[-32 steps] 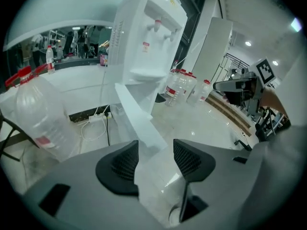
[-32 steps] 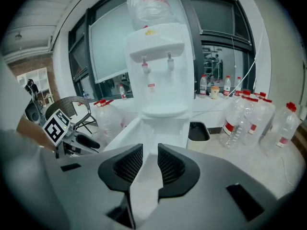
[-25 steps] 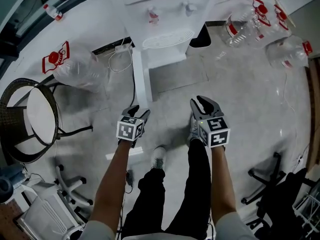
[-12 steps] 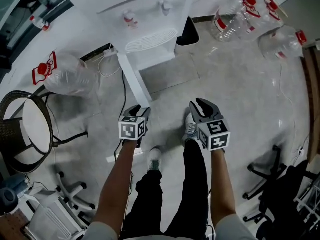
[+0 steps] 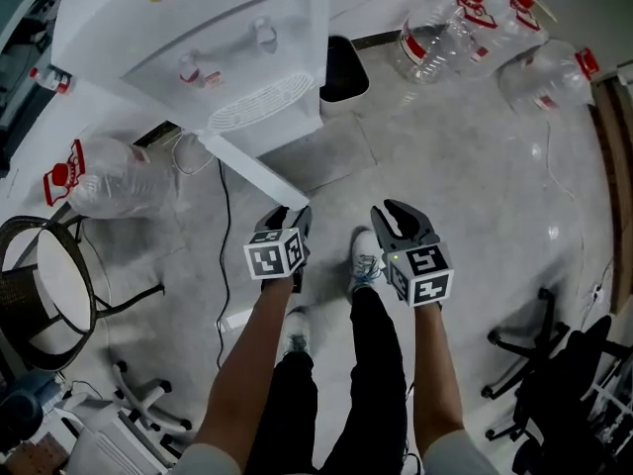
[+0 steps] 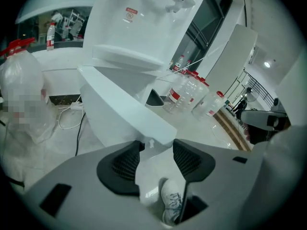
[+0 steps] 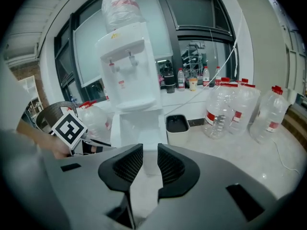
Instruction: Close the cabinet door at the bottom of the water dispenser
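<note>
My left tongs are opening, empty, door edge just ahead; right tongs apart, empty. I'd push the outer edge squarely.

We stand on a polished grey concrete floor. Ahead of the right gripper and to its left, a white plastic water dispenser stands on it, its white bottom cabinet door swung open above the floor. Just beside the dispenser, ahead of the gripper, sits a small rectangular bin with a black inside. Ahead and to the right are clear plastic water jugs with red labels. Far to the left lies a clear plastic container with a red label, near a round black wire-mesh basket. A thin black cable trails left of the gripper. Our pale sneaker is planted just left of the gripper, and a black chair base rests behind it to the right.
</note>
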